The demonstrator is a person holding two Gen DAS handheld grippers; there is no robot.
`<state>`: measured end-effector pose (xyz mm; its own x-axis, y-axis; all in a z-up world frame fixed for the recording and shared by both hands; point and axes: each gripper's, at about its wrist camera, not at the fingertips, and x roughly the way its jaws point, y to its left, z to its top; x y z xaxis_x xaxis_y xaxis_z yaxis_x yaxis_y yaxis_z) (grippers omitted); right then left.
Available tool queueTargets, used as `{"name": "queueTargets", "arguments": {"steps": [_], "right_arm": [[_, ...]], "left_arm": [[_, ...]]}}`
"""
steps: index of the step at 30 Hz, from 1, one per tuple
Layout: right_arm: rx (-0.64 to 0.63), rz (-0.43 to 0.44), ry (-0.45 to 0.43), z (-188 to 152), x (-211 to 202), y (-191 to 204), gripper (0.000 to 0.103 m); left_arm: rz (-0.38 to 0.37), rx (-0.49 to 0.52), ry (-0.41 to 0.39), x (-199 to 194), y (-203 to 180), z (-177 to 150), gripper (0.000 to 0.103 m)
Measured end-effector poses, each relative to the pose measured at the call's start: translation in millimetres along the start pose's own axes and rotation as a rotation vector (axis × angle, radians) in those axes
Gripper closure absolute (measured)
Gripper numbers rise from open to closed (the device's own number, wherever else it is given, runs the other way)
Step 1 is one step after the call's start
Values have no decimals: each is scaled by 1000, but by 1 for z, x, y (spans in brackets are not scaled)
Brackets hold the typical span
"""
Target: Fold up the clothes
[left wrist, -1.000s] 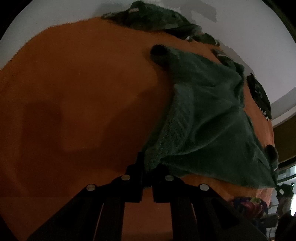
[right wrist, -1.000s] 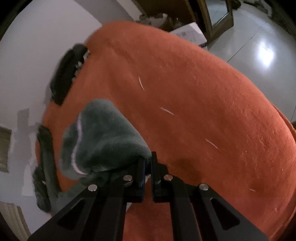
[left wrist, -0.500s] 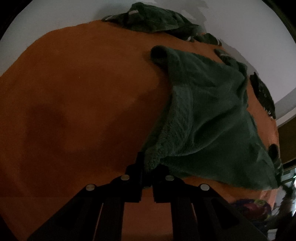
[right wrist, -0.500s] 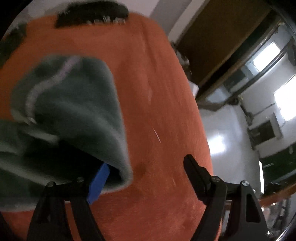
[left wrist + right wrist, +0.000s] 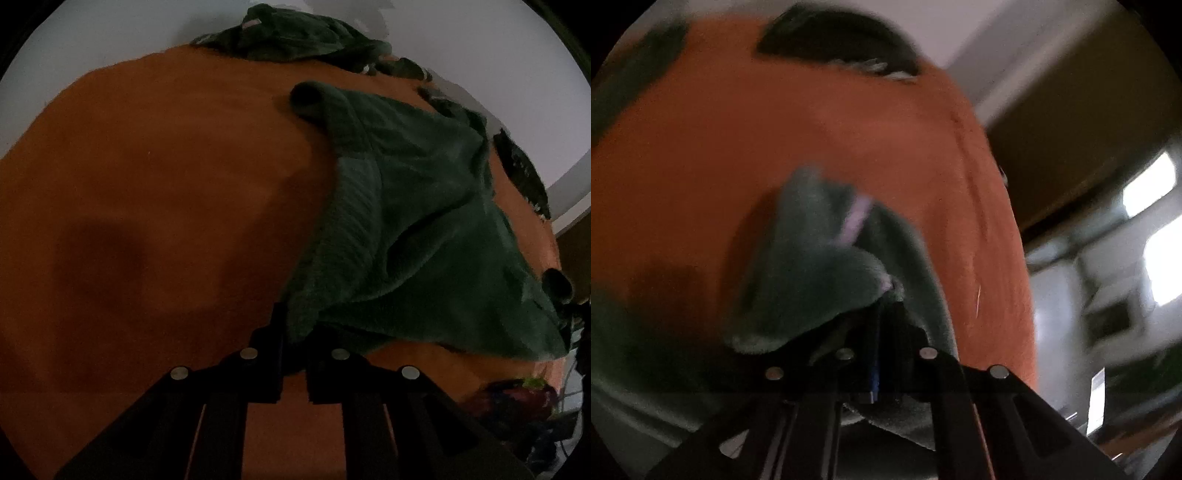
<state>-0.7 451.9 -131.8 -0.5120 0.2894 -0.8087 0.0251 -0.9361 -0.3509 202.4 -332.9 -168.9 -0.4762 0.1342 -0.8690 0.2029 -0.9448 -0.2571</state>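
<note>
**Green fleece garment pinched at both ends over the orange cover**

Green fleece, thick and soft, is the thing to watch: the garment (image 5: 417, 221) lies spread across the right half of the orange bed cover (image 5: 147, 184), reaching from a rolled cuff-like end near the far edge down to the near right corner. Its ribbed hem runs along the left side of the spread, straight down to the left gripper (image 5: 294, 363). That gripper has its two black fingers drawn close together with the hem caught between them, so it is clamped on the garment's near corner.

Over on the right wrist view, everything is smeared with motion blur, but the right gripper (image 5: 886, 369) has its fingers drawn together too, and a bunched fold of the same garment (image 5: 812, 280) rises from between them. A pale stripe shows on that fold. A blue pad is visible on the inner face of one finger. More green fleece hangs below the fingers at the bottom of the frame.

Outward now: along the far edge of the cover, against the pale wall (image 5: 110, 33), sits a heap of dark green clothes (image 5: 295, 33). Another dark piece (image 5: 522, 181) lies at the right edge of the cover. In the right wrist view a dark garment (image 5: 834, 40) lies at the far edge, with bright windows (image 5: 1156, 206) beyond to the right.
</note>
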Motion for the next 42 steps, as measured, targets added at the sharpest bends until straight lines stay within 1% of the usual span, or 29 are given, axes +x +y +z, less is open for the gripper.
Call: {"name": "queueTargets", "arguments": {"steps": [3, 6, 10, 12, 13, 16, 17, 20, 25, 27, 28, 29, 30, 33, 36, 38, 42], "right_arm": [[218, 71, -37, -1, -16, -52, 99], [385, 73, -41, -10, -23, -119, 99], [547, 26, -9, -35, -15, -197, 99], [608, -14, 47, -52, -1, -225, 99], [632, -42, 74, -62, 4, -236, 101], [666, -126, 126, -91, 17, -260, 102], [678, -138, 142, -99, 21, -267, 102], [719, -70, 176, -114, 35, -278, 102], [768, 62, 176, -118, 38, -274, 100], [756, 95, 178, -114, 31, -264, 96], [741, 110, 176, -105, 28, -255, 95], [727, 123, 173, -99, 25, -247, 91], [715, 132, 169, -96, 22, -242, 88], [698, 163, 159, -92, 17, -228, 82], [712, 204, 173, -93, 19, -217, 82], [737, 230, 182, -95, 21, -212, 82], [766, 316, 219, -98, 28, -199, 82]], "left_arm": [[-8, -5, 5, 4, 0, 2, 93], [-6, -7, 12, 8, -1, 3, 93], [-6, -5, 13, 8, -2, 1, 93], [-8, -7, 17, 10, -2, 3, 93], [-9, -8, 18, 11, -1, 3, 92], [-29, -41, 26, 11, 4, 6, 89], [-29, -45, 28, 12, 5, 6, 88], [-15, -38, 27, 12, 3, 5, 87], [5, -17, 24, 9, -1, 3, 87], [7, -13, 25, 9, -2, 3, 86], [8, -11, 26, 9, -2, 3, 86], [8, -11, 26, 9, -2, 2, 86], [8, -12, 27, 9, -2, 2, 85], [10, -12, 26, 9, -2, 2, 85], [13, -11, 24, 9, -3, 2, 84], [20, -15, 23, 8, 0, 2, 76], [22, -20, 19, 8, 3, 0, 76]]}}
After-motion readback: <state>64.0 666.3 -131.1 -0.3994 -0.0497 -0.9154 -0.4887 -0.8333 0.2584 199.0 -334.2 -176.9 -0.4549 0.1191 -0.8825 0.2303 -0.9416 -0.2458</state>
